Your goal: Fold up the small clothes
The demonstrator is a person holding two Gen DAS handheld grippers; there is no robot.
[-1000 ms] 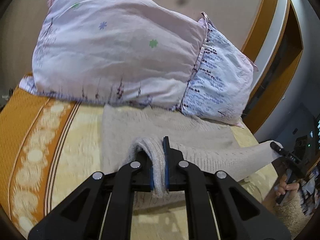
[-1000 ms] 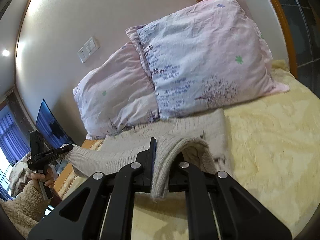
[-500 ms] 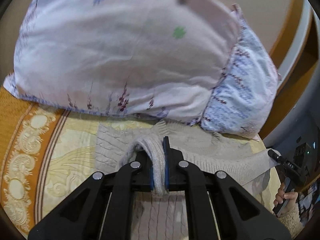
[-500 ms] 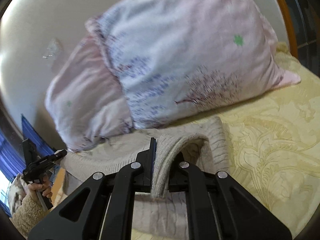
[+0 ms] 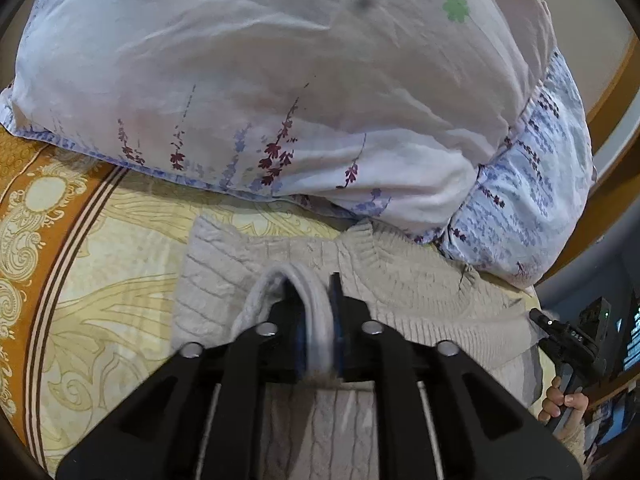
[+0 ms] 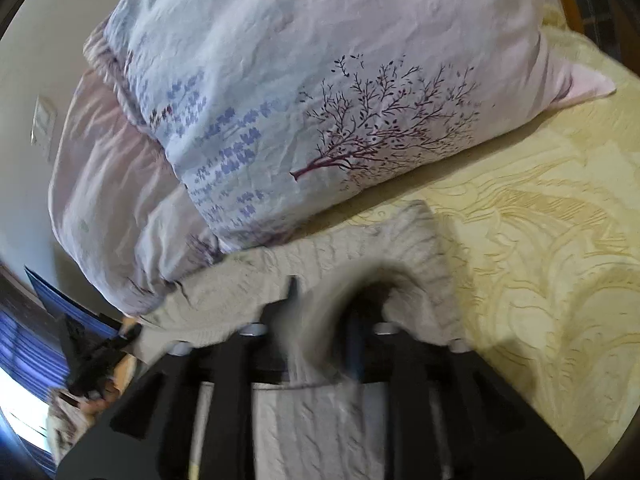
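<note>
The left gripper (image 5: 318, 320) is clamped on a rolled fold of the beige cable-knit sweater (image 5: 404, 284), the knit squeezed between its blue-padded fingers (image 5: 337, 330). The right gripper (image 6: 320, 332) also has a hump of the same sweater (image 6: 280, 276) between its fingers; that view is smeared with motion, but the knit fills the gap and drapes over both sides, so it reads as pinched. The sweater lies spread on the pale yellow patterned bedspread (image 5: 120, 300), its far edge touching the 2 pillows. Those are a pale pink floral pillow (image 5: 260, 72) and a bluish-white pillow with a printed tree (image 6: 340, 92), overlapping each other. An orange ornamented border (image 5: 24, 216) runs along the bedspread's left side.
</note>
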